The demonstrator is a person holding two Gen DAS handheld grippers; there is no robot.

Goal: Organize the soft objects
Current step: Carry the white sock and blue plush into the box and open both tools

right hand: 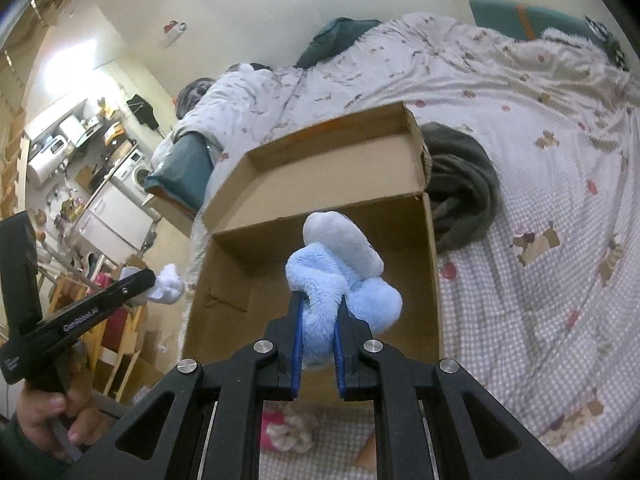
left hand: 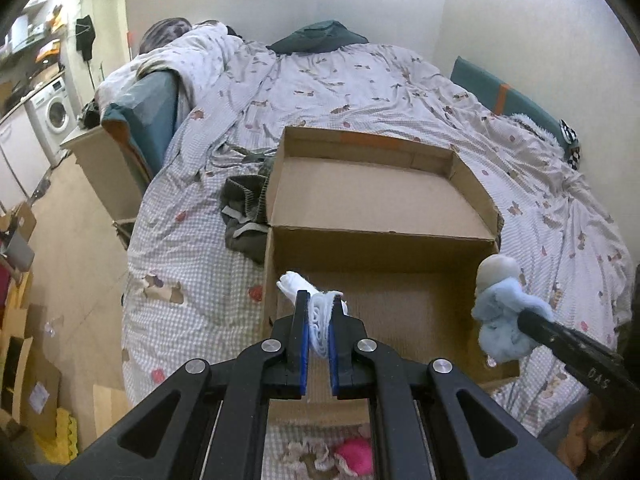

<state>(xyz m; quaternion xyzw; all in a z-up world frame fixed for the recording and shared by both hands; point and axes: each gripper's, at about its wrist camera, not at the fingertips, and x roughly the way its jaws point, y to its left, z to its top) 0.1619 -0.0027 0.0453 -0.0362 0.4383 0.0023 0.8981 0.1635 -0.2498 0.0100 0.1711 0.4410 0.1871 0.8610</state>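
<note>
we have both tools loaded over the box [left hand: 380,240] on the bed [left hand: 360,80]. left tool [left hand: 319,320] is clamped on a thin pale-blue and white sock [left hand: 320,308], hanging above the box's near-left corner. right tool [right hand: 318,316] is clamped on a fluffy blue sock [right hand: 340,272], above the near compartment; from the left view it sits more toward the box's right wall.

risks as we see them:
- left grip is only on a narrow edge of fabric near the tips. it could slip out early and land on the bed left of the box, since we're right at the wall.
- the fluffy one is bulky and bunched. on release the pile may snag on the blue pads [right hand: 297,344] and drag back out as we pull away.
- right tool is close to the right wall in the left view. dropping there could leave it draped over the rim.
- box is light on a soft bed, so a bump from either tool would likely shift or tip it.

hard to tell:
- whether each bundle is one sock or a pair.
- box floor directly under both tools is blocked by the tool bodies.
- pink fluffy thing [left hand: 356,456] and a beige one on the bed near us are mostly hidden, can't identify them.
- dark clothes [left hand: 244,216] beside the box's far part are partly behind its wall.
</note>
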